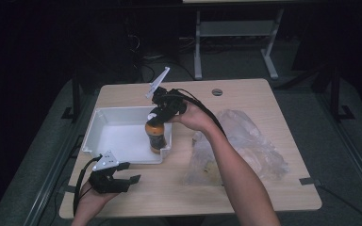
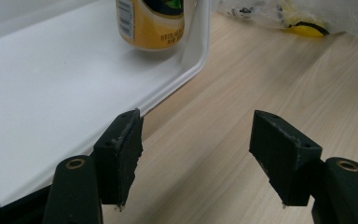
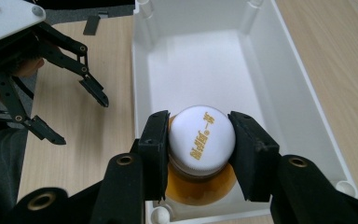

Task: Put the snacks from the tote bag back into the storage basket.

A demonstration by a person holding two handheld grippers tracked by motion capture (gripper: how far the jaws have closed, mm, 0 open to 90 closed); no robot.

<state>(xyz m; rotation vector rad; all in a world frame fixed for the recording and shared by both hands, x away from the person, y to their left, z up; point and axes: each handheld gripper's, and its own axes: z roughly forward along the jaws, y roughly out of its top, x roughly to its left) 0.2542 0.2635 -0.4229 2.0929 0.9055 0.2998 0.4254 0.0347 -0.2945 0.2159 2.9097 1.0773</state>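
Gold writing marks the white cap the right gripper clamps; left gripper gapes empty.

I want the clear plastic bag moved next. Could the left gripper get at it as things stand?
Probably yes: the left gripper is open and empty, with bare table between it and the plastic bag, though the right forearm crosses near it.
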